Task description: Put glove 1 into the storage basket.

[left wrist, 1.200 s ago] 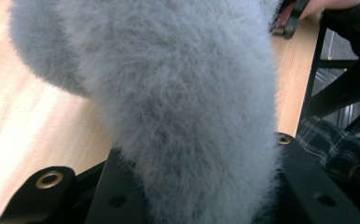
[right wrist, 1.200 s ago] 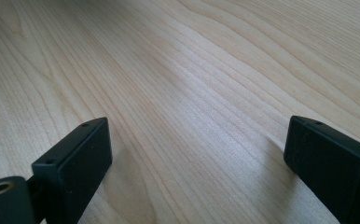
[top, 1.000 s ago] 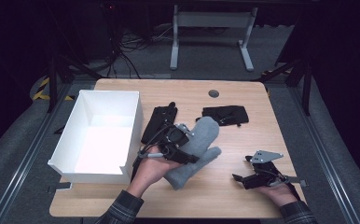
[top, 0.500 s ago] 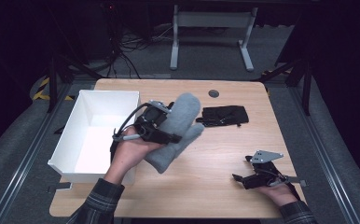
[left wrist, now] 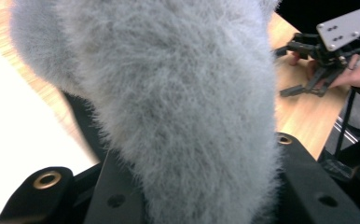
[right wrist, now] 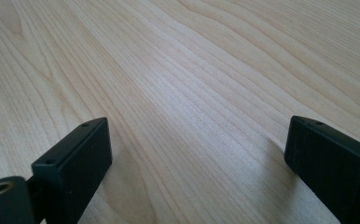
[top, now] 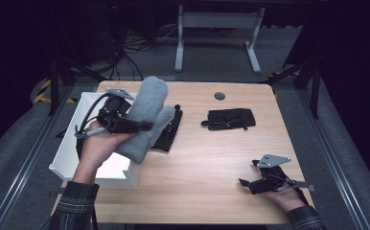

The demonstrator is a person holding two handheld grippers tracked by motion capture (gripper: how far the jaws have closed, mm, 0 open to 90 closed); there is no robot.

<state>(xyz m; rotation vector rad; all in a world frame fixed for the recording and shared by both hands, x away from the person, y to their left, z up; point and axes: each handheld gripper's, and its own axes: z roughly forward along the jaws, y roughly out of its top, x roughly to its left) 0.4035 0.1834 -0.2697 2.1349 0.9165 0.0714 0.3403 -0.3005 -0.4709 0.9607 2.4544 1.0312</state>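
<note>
A pale wooden table (top: 207, 158) stands in a dark room, with an open white rectangular box (top: 73, 153) at its left edge. The left gripper (top: 142, 125) has its jaws clamped on a fluffy grey mitten (top: 147, 112), lifted over the box's right wall. The right gripper (top: 244, 183) rests low on the table, jaws wide apart and empty. To drop the mitten cleanly, I judge it should be carried fully over the box's middle before the jaws part, so its dangling end clears the wall.
</note>
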